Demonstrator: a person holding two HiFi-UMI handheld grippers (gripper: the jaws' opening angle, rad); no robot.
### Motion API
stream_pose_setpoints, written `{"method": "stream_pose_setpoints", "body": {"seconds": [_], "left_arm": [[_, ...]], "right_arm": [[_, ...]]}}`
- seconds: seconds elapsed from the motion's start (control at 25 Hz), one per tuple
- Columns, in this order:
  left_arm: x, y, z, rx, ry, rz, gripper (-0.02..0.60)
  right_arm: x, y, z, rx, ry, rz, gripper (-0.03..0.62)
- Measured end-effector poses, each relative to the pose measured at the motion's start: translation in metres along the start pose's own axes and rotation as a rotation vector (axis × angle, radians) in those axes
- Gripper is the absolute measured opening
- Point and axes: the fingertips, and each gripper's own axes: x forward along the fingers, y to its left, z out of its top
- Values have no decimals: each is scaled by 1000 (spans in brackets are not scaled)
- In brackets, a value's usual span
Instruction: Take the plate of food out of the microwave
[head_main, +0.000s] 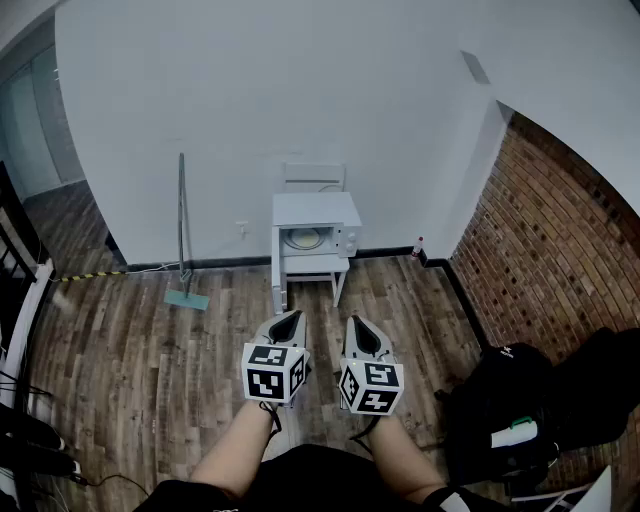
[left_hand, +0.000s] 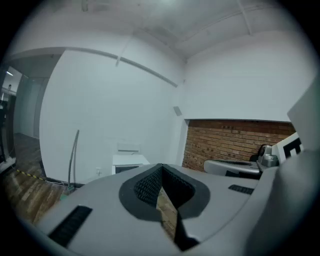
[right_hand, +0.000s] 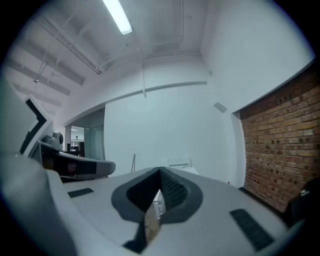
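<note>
Currently both grippers are held low over the wood floor (head_main: 150, 340), side by side and just apart, close to the person's body, with the marker cubes facing the head camera. The left gripper (head_main: 290, 316) is closed: in the left gripper view its jaw tips are seen meeting, nothing is clamped, and only floor shows through the wedge below the tips. The right gripper (head_main: 358, 322) is closed as well: in the right gripper view its tips are pressed together with nothing held between them. The microwave (head_main: 318, 238) is set on a small white table (head_main: 312, 268) against the white wall, well apart from both grippers and straight ahead of them. A pale round shape (head_main: 303, 238) is seen in the microwave's front; it is too small to be confirmed as the plate of food, and the door's state cannot be told. A mop (head_main: 184, 230) is leaned on the wall left of the table, with its head resting on the floor. A brick wall (head_main: 540, 240) is seen on the right, with a black bag (head_main: 500, 400) lying on the floor at its foot.
</note>
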Motion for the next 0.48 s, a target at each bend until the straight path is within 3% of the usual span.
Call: {"method": "stream_pose_setpoints", "body": {"seconds": [0.16,0.48], "left_arm": [[-6,13,-1,-11,-4,-9,-2],[-13,39,-10,-20,15,-50,-2]], "right_arm": [[4,18,1,8,-20,24,6],[8,41,-4,51,-45,-15,6]]}}
